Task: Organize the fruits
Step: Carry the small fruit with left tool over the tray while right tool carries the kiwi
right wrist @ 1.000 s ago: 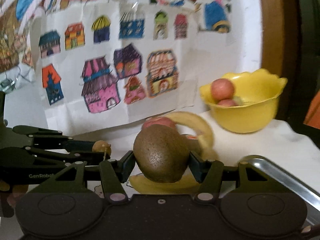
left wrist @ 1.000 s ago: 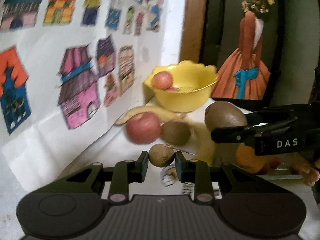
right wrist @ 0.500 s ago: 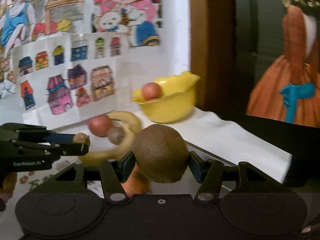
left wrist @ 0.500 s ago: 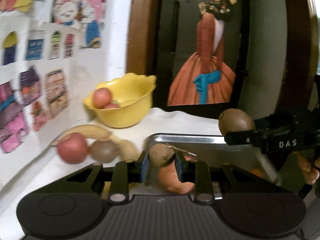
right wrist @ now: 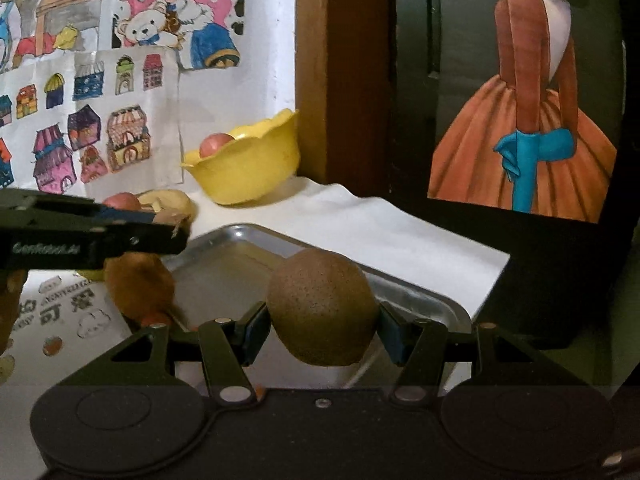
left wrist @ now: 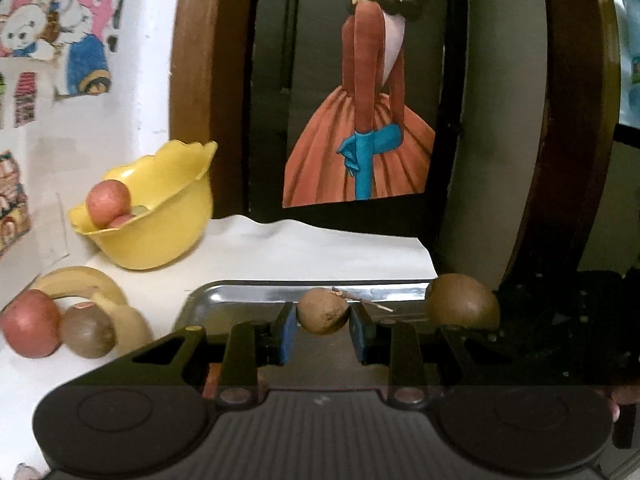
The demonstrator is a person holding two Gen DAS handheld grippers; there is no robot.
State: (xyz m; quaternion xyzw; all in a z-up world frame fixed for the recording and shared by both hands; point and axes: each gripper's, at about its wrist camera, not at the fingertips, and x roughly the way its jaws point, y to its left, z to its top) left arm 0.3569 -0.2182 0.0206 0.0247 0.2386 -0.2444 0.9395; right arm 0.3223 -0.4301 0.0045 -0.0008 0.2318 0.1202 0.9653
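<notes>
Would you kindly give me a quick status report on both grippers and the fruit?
Left gripper shut on small brown fruit. Right gripper shut on kiwi. Both over metal tray. Nothing in the way.

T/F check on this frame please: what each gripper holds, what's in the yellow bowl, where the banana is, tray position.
1. The right gripper holds a kiwi. True.
2. The left gripper is empty. False: it is shut on a small brown fruit.
3. The yellow bowl is empty. False: it holds reddish fruit.
4. The banana lies in the metal tray. False: it lies on the table beside it.
5. The tray lies below both grippers. True.
</notes>
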